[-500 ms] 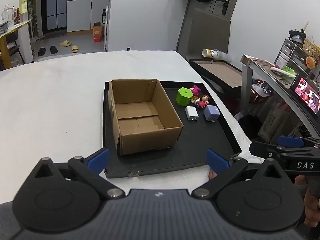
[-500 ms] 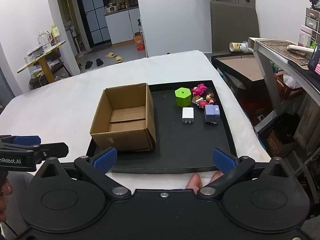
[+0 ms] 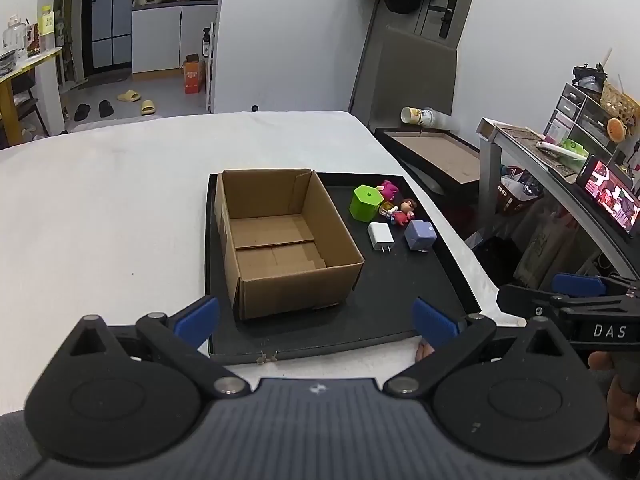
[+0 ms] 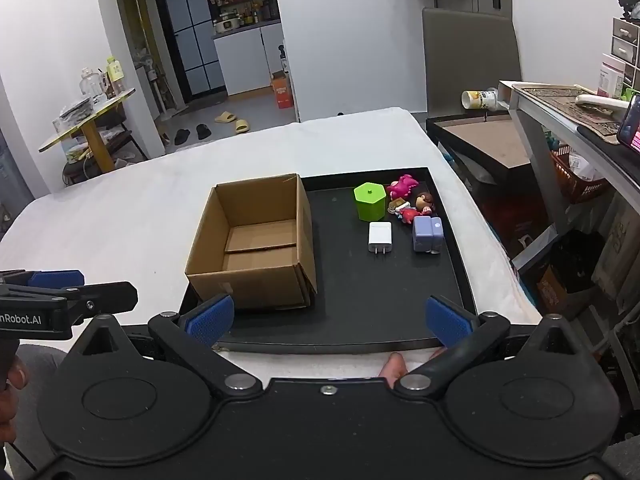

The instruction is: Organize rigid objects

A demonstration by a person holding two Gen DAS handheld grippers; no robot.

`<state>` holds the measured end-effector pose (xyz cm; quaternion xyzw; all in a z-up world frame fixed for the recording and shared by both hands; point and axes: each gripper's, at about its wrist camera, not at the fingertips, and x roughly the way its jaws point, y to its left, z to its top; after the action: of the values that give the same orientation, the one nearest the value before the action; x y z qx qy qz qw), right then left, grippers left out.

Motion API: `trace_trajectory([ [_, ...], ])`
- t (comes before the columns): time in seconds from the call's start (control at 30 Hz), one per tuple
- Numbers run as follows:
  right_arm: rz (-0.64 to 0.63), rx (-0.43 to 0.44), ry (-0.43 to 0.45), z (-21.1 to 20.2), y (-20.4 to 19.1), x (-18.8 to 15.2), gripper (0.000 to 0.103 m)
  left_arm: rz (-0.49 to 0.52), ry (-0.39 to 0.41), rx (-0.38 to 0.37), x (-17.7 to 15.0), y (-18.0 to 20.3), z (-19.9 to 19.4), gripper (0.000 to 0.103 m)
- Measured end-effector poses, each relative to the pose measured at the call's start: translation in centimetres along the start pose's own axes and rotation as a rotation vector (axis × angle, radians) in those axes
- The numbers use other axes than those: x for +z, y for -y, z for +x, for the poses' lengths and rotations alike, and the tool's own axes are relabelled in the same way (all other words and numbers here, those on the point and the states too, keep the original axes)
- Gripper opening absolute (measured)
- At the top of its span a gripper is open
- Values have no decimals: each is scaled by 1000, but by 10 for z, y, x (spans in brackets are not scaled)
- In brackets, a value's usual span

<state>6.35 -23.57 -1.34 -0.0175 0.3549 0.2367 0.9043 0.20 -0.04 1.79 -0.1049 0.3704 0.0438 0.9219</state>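
An open, empty cardboard box (image 3: 280, 240) (image 4: 256, 244) stands on the left of a black tray (image 3: 400, 300) (image 4: 384, 300). To its right lie a green hexagonal box (image 3: 365, 203) (image 4: 370, 201), a pink toy (image 3: 389, 190) (image 4: 402, 186), a small doll figure (image 3: 402, 210) (image 4: 416, 206), a white charger (image 3: 380, 237) (image 4: 379, 237) and a purple block (image 3: 419, 235) (image 4: 428, 234). My left gripper (image 3: 316, 322) is open and empty at the tray's near edge. My right gripper (image 4: 328, 320) is open and empty, also at the near edge.
The tray sits on a white table (image 3: 100, 208) whose right edge drops off beside it. A second tray (image 4: 492, 148) with a lying cup (image 4: 482, 99) sits lower on the right, next to a cluttered desk (image 4: 560, 96). A chair back (image 4: 468, 52) stands behind.
Both grippers have shifted very slightly; the objects on the tray have not moved.
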Motion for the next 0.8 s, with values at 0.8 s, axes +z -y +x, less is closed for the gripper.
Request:
trace_trajectory([
  [0.8,-7,11,13,0,-1,4,103,-7,5,-8,-4,1,4,103],
])
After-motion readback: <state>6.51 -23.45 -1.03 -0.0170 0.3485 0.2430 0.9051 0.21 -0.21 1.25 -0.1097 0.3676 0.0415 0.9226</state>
